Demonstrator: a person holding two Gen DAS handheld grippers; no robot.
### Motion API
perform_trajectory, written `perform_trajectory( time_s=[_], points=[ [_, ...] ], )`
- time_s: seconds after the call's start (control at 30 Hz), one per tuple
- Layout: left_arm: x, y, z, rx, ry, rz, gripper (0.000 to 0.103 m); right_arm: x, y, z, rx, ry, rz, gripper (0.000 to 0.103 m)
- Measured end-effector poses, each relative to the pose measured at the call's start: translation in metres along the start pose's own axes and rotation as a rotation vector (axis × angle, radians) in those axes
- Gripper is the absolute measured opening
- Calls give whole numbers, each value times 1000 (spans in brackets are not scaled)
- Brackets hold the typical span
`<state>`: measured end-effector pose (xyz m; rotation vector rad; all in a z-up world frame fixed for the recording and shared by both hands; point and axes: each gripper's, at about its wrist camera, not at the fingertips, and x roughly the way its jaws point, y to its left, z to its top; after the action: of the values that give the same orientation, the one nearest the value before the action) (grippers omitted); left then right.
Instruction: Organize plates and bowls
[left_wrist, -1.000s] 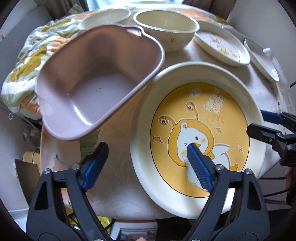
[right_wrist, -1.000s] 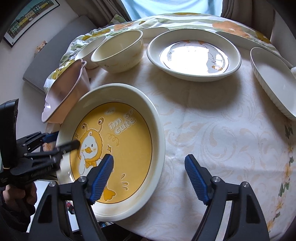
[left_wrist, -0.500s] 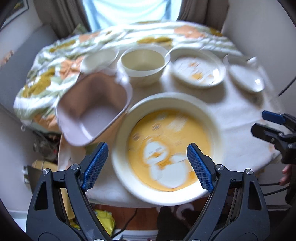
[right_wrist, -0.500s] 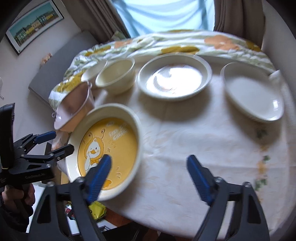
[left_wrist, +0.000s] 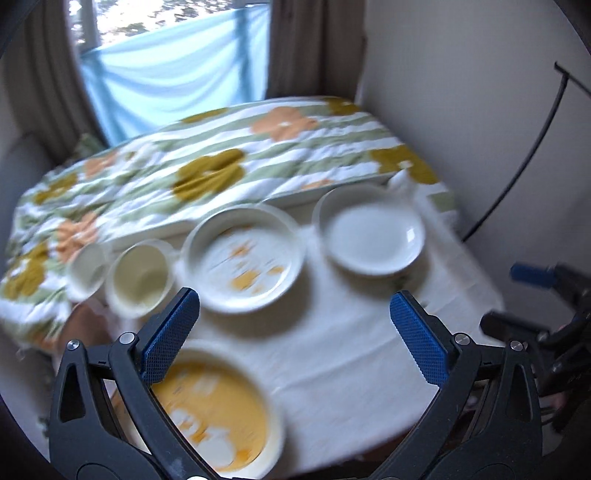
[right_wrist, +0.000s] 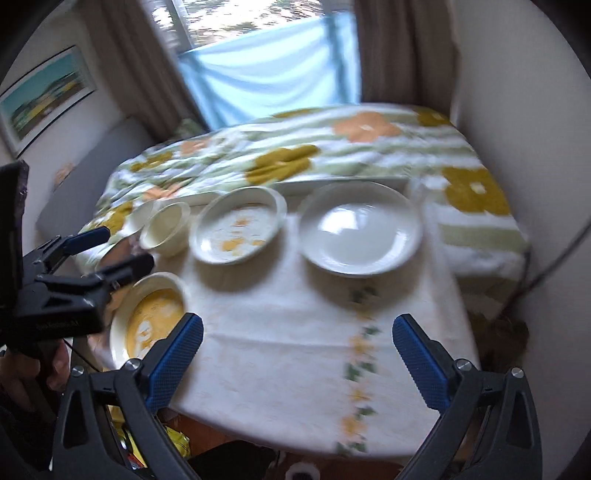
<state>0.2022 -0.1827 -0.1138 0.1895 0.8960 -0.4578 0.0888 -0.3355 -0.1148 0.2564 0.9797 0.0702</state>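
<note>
Both frames are motion-blurred. The left gripper (left_wrist: 295, 326) hangs above the near edge of the table (left_wrist: 332, 354) with its jaws wide and nothing between them; the right gripper (right_wrist: 297, 350) is likewise spread wide and empty. The yellow plate (left_wrist: 218, 410) lies at the near left. In a far row, from left to right, stand a small bowl (left_wrist: 88, 271), a cream bowl (left_wrist: 142, 280), a patterned plate (left_wrist: 245, 258) and a white plate (left_wrist: 373, 236), all apart from both grippers.
</note>
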Motion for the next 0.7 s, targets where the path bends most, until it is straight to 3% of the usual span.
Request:
perform_trajectory(
  time_s=[0.23,0.37,0.43,0.5,0.57,0.63,0.7],
  points=[
    [78,-12,62,63,85,-156,103,21,-40,21,147,-5,-30,102],
    [134,-12,82,105,166,-201,102,49,-63,31,286,18,7,102],
    [166,-12,88,133,205,-219,100,70,-74,34,344,34,-14,102],
    [190,-11,90,156,239,-232,85,86,-83,36,403,44,-21,101],
    [215,-11,91,180,279,-242,75,103,-91,38,464,51,-26,93],
    [237,-11,93,198,308,-257,69,119,-96,40,494,66,-32,76],
    [254,-9,95,208,331,-269,62,132,-100,43,511,80,-55,69]
  ],
)
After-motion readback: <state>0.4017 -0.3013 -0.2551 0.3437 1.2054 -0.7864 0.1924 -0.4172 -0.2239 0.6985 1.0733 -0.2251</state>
